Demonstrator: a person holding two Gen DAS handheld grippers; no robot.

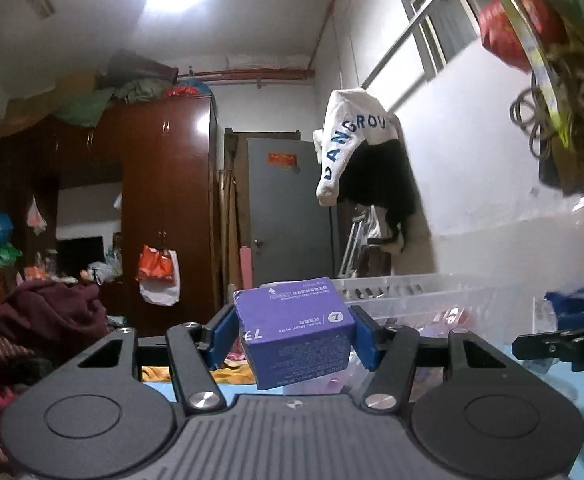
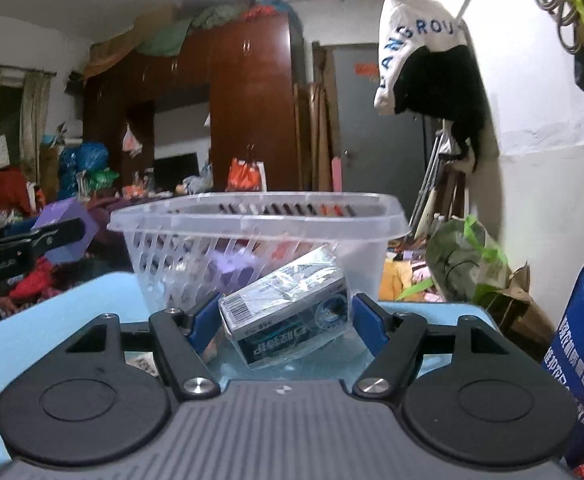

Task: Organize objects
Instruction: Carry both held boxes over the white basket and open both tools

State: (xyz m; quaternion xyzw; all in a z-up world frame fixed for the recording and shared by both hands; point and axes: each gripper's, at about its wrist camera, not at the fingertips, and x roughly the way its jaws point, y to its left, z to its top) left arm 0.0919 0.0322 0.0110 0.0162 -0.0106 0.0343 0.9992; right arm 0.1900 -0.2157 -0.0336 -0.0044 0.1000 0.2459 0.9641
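Between blue jaws: purple cardboard box (image 1: 295, 332), shrink-wrapped carton (image 2: 288, 312).

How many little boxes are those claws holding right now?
2. A purple box is clamped in the left claw; a plastic-wrapped dark box sits in the right claw. The clear basket may hide more.
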